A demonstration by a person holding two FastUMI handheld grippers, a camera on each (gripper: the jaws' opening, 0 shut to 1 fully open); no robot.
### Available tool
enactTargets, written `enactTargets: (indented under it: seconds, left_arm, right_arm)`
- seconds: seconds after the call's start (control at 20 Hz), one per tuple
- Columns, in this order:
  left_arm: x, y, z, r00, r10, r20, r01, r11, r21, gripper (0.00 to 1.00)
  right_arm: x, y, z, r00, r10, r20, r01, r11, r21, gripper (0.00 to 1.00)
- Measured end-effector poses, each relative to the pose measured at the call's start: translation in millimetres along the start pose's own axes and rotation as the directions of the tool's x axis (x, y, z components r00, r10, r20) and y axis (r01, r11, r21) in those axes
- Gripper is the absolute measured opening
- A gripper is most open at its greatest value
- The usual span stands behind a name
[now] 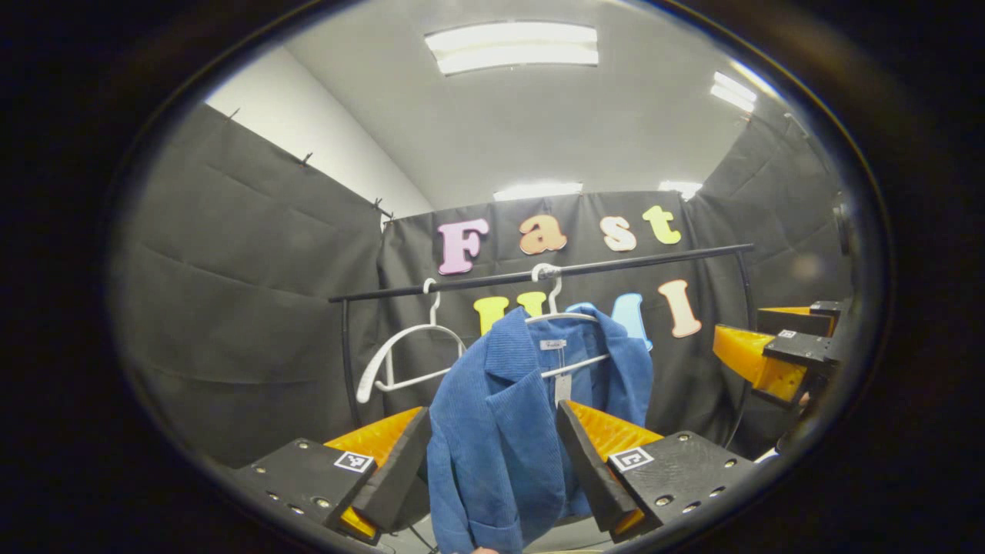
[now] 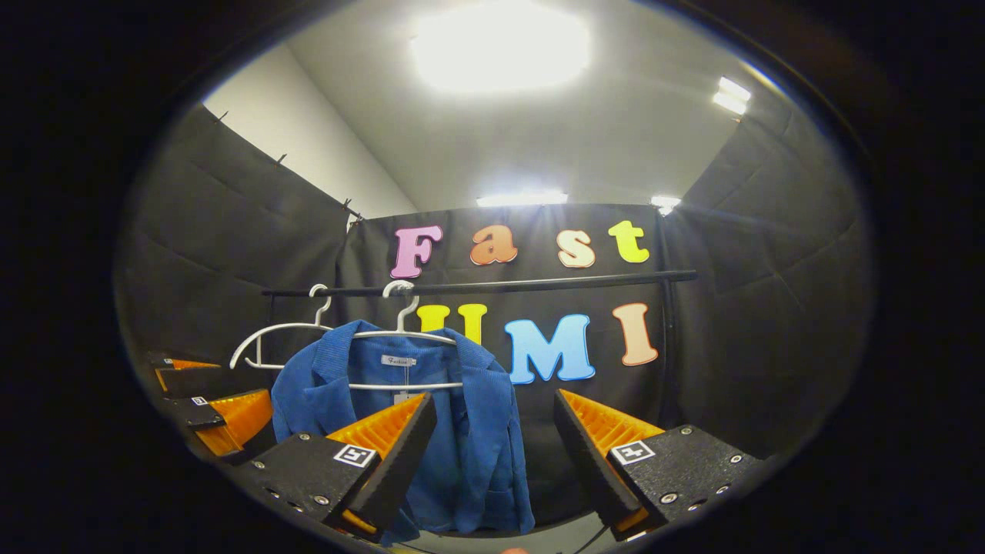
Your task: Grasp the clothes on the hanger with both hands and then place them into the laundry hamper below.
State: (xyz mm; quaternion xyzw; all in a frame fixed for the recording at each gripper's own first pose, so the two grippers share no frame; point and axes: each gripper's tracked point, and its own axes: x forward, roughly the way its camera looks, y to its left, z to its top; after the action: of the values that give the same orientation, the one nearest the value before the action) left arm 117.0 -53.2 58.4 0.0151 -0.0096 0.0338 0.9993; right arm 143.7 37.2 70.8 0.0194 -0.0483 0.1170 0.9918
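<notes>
A blue corduroy jacket [image 1: 500,462] hangs on a white hanger [image 1: 577,365] from a black rail [image 1: 539,273]. In the left gripper view my left gripper [image 1: 492,415] is open, its two fingers either side of the jacket's front; whether they touch the cloth I cannot tell. The right gripper [image 1: 769,354] shows at the right edge, level with the jacket's collar. In the right gripper view the jacket [image 2: 469,446] hangs left of centre, and my right gripper [image 2: 494,402] is open in front of its right half, holding nothing. The left gripper [image 2: 223,415] shows at the far left.
A second white hanger [image 1: 400,354], bare, hangs on the rail to the left of the jacket; in the right gripper view this bare hanger [image 2: 269,338] is beside the jacket's shoulder. The rail's upright posts [image 1: 348,362] stand at both ends, with the black cloth wall close behind.
</notes>
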Motion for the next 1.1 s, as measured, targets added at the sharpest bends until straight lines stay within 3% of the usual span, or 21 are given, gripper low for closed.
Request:
enactTargets:
  seconds: [0.25, 0.65, 1.1]
  left_arm:
    - [43, -23, -14, 0.999, 0.015, -0.039, -0.016, 0.999, -0.033, 0.94]
    - [104, -36, -50, 0.99, 0.1, -0.104, -0.103, 0.994, -0.024, 0.94]
    - [145, -29, -91, 0.961, 0.223, -0.164, -0.221, 0.975, 0.029, 0.94]
  right_arm:
    - [46, 0, -12, 0.999, 0.043, -0.016, -0.043, 0.999, -0.015, 0.95]
    - [105, 9, -46, 0.991, 0.124, -0.048, -0.125, 0.992, -0.019, 0.95]
    - [170, 13, -105, 0.982, 0.137, -0.131, -0.14, 0.99, -0.019, 0.95]
